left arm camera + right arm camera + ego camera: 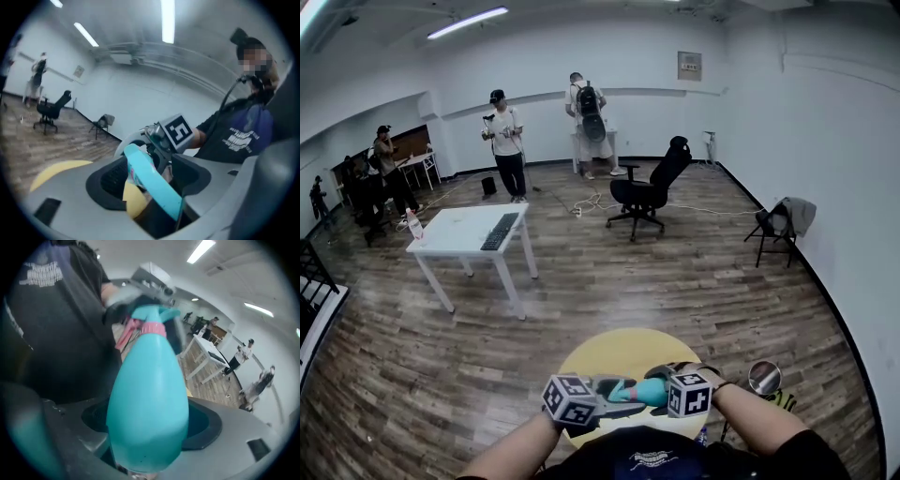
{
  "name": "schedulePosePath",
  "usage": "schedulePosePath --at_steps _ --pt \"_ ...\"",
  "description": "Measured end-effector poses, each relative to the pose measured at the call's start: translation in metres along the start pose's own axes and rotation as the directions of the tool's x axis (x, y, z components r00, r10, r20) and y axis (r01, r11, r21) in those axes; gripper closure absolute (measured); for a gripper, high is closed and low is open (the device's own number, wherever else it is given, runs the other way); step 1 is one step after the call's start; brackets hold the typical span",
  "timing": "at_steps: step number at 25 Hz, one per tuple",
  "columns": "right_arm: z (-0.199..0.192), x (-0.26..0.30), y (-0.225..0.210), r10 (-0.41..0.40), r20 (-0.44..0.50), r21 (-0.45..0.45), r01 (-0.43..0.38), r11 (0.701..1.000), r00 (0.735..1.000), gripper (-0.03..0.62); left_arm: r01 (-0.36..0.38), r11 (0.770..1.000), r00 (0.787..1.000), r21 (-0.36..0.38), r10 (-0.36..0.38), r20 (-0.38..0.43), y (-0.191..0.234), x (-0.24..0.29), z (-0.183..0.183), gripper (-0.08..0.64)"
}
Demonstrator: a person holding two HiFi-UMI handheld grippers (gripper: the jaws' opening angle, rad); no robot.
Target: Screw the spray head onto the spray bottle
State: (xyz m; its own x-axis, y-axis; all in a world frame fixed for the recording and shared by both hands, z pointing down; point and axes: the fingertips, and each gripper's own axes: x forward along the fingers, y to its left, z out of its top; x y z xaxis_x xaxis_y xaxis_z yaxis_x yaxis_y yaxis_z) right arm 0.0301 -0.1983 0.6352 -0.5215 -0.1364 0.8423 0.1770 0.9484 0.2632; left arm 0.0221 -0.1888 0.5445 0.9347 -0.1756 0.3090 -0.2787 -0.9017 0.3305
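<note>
Over the round yellow worktop (619, 347), your right tool (667, 390) pinches the likely light, slippery teal plastic spray bottle (150, 394) by its belly; your left tool (602, 392) gapes around its teal spray head (152, 180).

Head: we look forward, steeply down, farthest off. Gripper cameras: close behind jaws, facing each other; in both we see same spray bottle (147, 404).

**Operator: clothing and hand-held tooling**
Dark short-sleeved shirt (652, 461) with a white chest print; a black cable (229, 96) runs down to the chest. The left gripper (614, 389) and right gripper (654, 389) are grey moulded plastic. Each carries a white marker cube (572, 399) with black square codes on its faces.
</note>
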Motion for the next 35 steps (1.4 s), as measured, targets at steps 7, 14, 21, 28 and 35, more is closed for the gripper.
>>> schedulePosePath --at_steps 7,14,21,28,35 --pt "-0.006 0.006 0.015 0.086 -0.014 -0.001 -0.087 0.996 0.996 0.175 -0.062 0.962 0.971 0.267 0.120 -0.206 -0.003 0.009 -0.026 0.351" --pt "-0.006 0.000 0.006 0.048 0.081 0.122 -0.058 0.991 0.996 0.176 -0.050 0.975 0.961 -0.216 0.106 0.257 0.024 -0.041 0.011 0.310" --pt "-0.029 -0.004 0.013 0.042 0.052 0.144 -0.049 0.988 0.998 0.176 -0.025 0.933 0.949 -0.360 0.136 0.285 0.041 -0.063 -0.006 0.161" --pt "-0.005 0.011 0.008 0.060 -0.043 -0.029 -0.061 0.998 0.997 0.178 -0.083 0.984 0.995 0.156 0.091 -0.043 0.003 0.010 -0.010 0.378" --pt "-0.003 0.011 0.008 0.076 -0.009 -0.008 -0.076 0.997 0.997 0.179 -0.091 0.985 0.994 0.148 0.098 -0.038 0.007 0.006 -0.015 0.366"
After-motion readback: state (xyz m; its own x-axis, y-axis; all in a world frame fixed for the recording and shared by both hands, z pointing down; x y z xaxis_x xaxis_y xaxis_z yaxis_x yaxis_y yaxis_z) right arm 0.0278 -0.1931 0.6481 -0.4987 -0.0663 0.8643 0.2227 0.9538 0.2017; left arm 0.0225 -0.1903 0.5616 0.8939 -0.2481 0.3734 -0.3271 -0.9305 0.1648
